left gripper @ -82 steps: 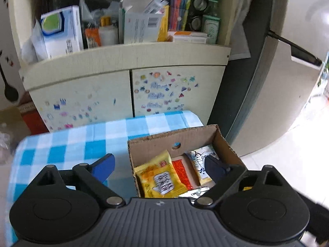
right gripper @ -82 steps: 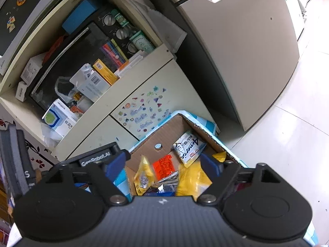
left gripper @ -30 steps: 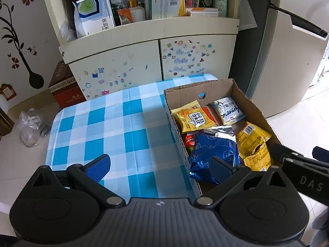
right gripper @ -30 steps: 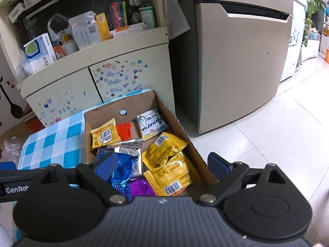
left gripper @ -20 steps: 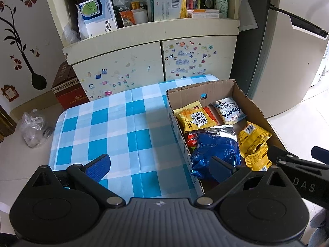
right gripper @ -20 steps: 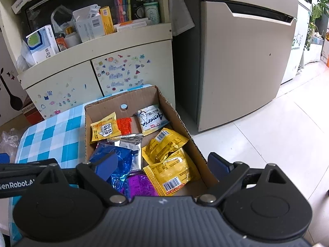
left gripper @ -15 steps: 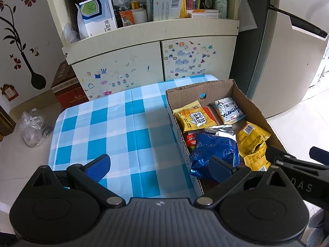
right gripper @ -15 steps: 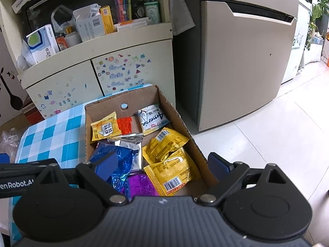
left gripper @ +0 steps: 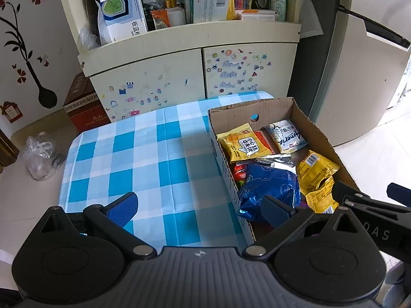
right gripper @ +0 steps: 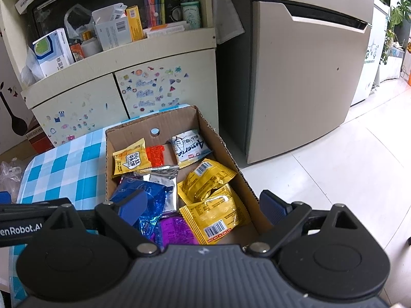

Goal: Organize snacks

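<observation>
A cardboard box (left gripper: 316, 131) (right gripper: 221, 141) of snack packets sits on the right part of a blue-and-white checked tablecloth (left gripper: 143, 159). Inside lie a big blue foil bag (left gripper: 269, 184) (right gripper: 146, 200), several yellow packets (right gripper: 213, 210), an orange-yellow packet (left gripper: 244, 145), a white packet (right gripper: 188, 147), a red one (right gripper: 155, 155) and a purple one (right gripper: 176, 229). My left gripper (left gripper: 199, 206) hangs open above the cloth's near edge, straddling the box's left wall. Above the box's near end, my right gripper (right gripper: 203, 206) is open and holds nothing.
Behind the table stands a cream cabinet (left gripper: 179, 77) with stickers and a cluttered shelf. A fridge (right gripper: 308, 77) is to the right, then tiled floor. A clear plastic bag (left gripper: 41, 156) and a red-brown carton (left gripper: 84, 105) sit on the floor at the left.
Both grippers pulled back and up from close over the box a few seconds ago. Over the last second the views hardly shift and both stay open.
</observation>
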### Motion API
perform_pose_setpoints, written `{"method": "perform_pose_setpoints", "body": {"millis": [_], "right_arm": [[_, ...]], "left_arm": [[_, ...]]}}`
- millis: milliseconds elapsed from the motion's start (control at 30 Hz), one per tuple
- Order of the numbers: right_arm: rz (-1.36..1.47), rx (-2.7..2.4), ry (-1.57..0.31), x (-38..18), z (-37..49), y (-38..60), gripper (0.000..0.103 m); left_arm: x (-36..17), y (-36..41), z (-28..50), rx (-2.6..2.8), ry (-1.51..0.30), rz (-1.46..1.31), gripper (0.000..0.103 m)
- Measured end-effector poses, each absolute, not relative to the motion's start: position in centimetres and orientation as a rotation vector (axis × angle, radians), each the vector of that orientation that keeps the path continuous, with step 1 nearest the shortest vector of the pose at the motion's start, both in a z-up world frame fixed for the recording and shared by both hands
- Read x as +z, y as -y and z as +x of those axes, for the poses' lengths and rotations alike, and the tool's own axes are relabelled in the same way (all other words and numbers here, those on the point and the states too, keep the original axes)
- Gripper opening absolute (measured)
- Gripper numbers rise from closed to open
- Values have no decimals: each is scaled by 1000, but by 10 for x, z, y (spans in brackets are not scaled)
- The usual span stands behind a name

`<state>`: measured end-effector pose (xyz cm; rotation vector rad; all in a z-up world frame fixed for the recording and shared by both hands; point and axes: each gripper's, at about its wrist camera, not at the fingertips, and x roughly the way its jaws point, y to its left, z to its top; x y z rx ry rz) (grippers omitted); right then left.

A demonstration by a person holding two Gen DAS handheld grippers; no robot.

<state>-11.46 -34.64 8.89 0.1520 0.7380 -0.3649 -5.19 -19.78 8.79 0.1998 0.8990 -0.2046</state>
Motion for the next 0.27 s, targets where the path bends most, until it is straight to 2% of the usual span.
{"method": "perform_pose_setpoints", "body": {"millis": [267], "right_arm": [[157, -382, -746, 87, -112, 348, 94]], "left_arm": [[85, 201, -46, -212, -908, 192, 103]]}}
